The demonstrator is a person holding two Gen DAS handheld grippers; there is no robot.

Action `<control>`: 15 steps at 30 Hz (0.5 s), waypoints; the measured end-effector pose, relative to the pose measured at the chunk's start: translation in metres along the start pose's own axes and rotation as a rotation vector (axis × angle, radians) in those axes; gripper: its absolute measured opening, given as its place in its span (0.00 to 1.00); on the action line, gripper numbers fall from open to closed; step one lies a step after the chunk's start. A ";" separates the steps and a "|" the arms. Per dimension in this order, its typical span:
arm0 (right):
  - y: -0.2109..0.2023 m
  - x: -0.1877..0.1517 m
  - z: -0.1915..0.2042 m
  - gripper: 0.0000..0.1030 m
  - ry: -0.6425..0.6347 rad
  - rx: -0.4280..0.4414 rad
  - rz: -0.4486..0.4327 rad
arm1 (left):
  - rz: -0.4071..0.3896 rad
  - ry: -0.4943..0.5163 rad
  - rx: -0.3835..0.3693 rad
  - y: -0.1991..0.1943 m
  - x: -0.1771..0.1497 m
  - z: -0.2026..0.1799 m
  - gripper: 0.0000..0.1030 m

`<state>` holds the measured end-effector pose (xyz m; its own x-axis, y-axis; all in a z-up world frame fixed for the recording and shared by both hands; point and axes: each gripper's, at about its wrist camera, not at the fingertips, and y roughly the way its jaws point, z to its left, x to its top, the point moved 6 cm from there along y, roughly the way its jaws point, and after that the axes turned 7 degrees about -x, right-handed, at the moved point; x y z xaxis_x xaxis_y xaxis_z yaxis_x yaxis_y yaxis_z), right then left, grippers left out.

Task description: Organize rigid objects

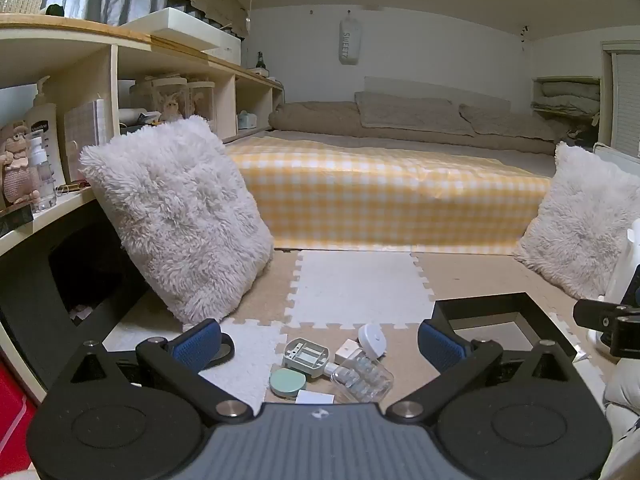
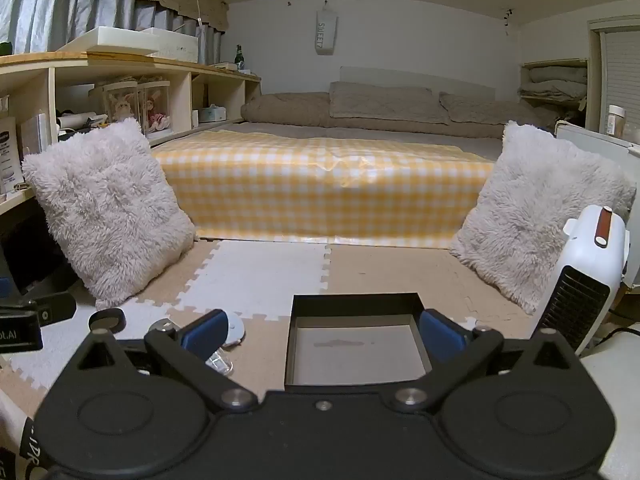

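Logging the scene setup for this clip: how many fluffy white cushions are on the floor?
2. One cushion leans against the shelf unit at the left end of the bed; the other cushion stands at the bed's right end, behind the white heater. No others visible.

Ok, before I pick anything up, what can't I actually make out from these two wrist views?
- Left wrist: the white card is cut off by the tool body, and the black round item is mostly behind the left tool's finger.
- Right wrist: the small-item pile is hidden behind the right tool's finger; only the white disc and clear bottle peek out.
- Black tray: its near edge is covered.
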<state>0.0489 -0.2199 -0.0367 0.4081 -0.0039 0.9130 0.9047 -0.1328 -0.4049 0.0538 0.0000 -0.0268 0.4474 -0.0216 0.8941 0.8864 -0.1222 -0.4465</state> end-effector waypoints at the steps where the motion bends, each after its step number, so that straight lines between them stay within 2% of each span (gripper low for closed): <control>1: 0.000 0.000 0.000 1.00 -0.001 0.000 0.004 | -0.002 0.000 0.000 0.000 0.000 0.000 1.00; 15: -0.001 0.001 0.000 1.00 -0.001 -0.002 0.001 | -0.005 0.002 0.001 -0.001 0.000 0.000 1.00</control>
<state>0.0486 -0.2203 -0.0359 0.4092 -0.0034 0.9125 0.9039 -0.1351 -0.4058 0.0532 0.0005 -0.0264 0.4426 -0.0227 0.8964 0.8889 -0.1209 -0.4419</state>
